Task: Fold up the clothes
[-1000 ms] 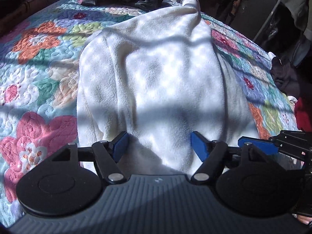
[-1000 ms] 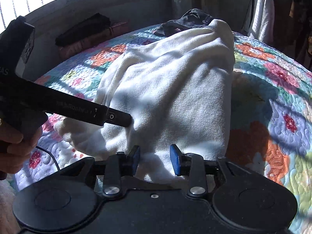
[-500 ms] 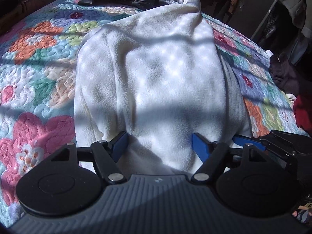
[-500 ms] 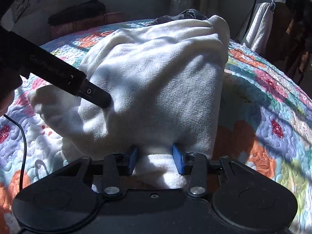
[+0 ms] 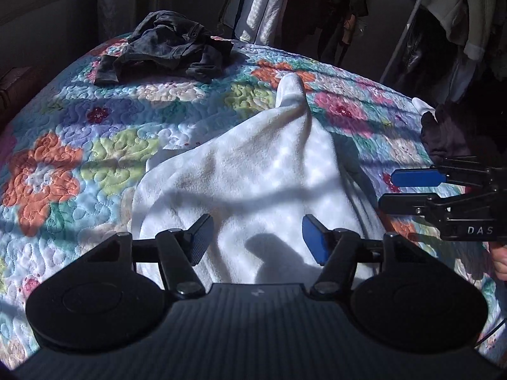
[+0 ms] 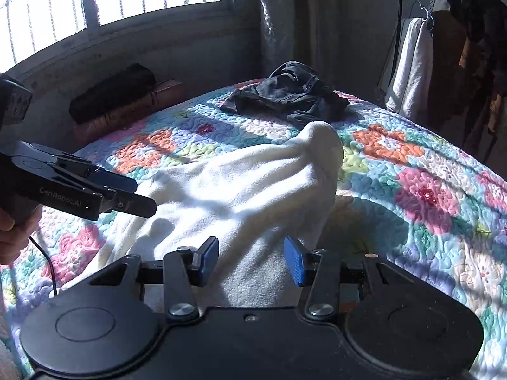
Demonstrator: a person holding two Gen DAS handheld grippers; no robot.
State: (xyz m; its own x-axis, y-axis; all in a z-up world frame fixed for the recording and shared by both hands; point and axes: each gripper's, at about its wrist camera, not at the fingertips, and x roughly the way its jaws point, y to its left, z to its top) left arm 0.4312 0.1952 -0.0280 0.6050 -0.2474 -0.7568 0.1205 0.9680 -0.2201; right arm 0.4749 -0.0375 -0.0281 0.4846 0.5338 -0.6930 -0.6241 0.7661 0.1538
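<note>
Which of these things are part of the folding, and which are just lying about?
In the job:
- white towel
- left gripper
- right gripper
- crumpled dark garment, likely next

Lying about:
- floral quilt
- clothes on the rack

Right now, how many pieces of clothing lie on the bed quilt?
2: a white fleece garment spread nearest the grippers, and a dark crumpled garment at the far edge. More dark cloth at the bed's right side may be another.
</note>
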